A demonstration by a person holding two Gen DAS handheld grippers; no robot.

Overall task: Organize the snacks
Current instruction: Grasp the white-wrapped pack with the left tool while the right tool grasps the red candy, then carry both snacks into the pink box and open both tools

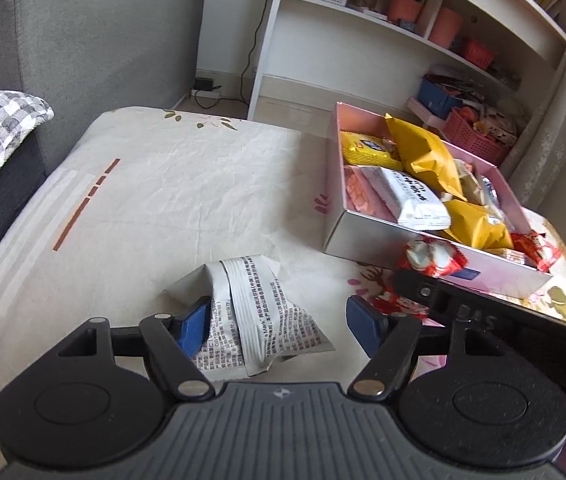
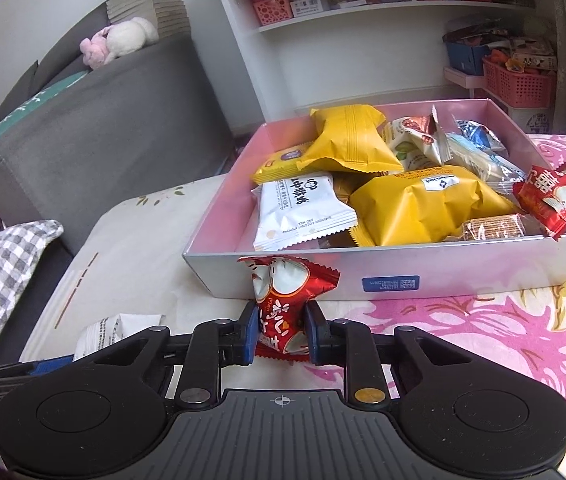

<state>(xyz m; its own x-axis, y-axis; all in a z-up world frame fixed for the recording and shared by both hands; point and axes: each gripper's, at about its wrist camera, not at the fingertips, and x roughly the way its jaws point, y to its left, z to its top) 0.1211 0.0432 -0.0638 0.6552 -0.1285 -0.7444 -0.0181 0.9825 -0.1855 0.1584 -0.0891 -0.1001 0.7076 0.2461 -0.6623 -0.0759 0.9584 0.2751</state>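
Right wrist view has the right claw (image 2: 279, 334) clamped on a red snack packet (image 2: 283, 296) just short of the pink box (image 2: 463, 276); held low, it may catch the box's near wall. Left claw (image 1: 279, 326) stands apart around a white packet (image 1: 259, 308) on the tabletop (image 1: 155, 200).

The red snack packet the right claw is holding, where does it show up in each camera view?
Left wrist view: the red snack packet sits right of centre, before the pink box's near wall.
Right wrist view: low centre, pinched in the right claw.
Shared landmark: the pink box.
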